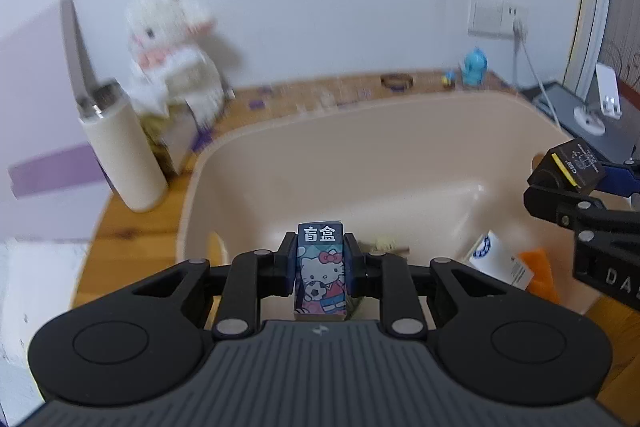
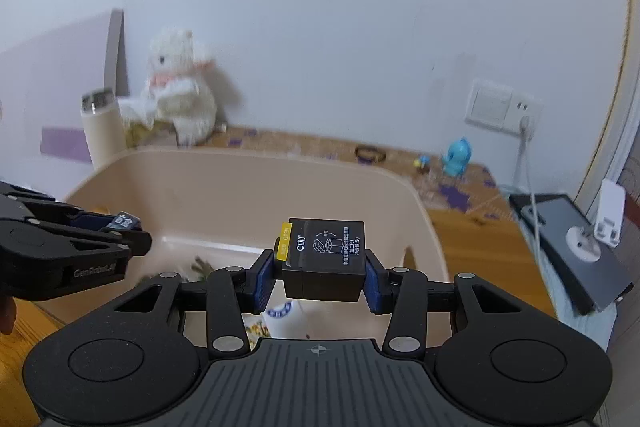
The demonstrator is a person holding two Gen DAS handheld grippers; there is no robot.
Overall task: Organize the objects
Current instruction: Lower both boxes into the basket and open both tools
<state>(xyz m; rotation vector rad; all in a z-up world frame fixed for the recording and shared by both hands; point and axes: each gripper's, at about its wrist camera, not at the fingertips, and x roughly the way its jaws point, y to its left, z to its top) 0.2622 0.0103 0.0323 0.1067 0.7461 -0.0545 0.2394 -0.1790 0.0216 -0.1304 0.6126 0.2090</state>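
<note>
My left gripper [image 1: 320, 259] is shut on a Hello Kitty blind box [image 1: 320, 271] and holds it over the near rim of a beige plastic tub [image 1: 360, 131]. My right gripper [image 2: 320, 277] is shut on a black box with a yellow tab [image 2: 324, 259], above the tub [image 2: 240, 179]. The right gripper with its black box [image 1: 570, 169] shows at the right in the left wrist view. The left gripper [image 2: 120, 231] shows at the left in the right wrist view. In the tub lie a white bottle [image 1: 496, 259], an orange item [image 1: 540, 271] and a small twig-like piece [image 1: 386, 245].
The tub stands on a wooden table [image 1: 132, 231]. A cream flask [image 1: 120, 151] and a white plush toy [image 1: 172, 67] stand at the back left. A blue figurine [image 2: 456, 155] and a dark ring [image 2: 370, 151] sit behind. A tablet with phone stand [image 2: 580, 251] lies right.
</note>
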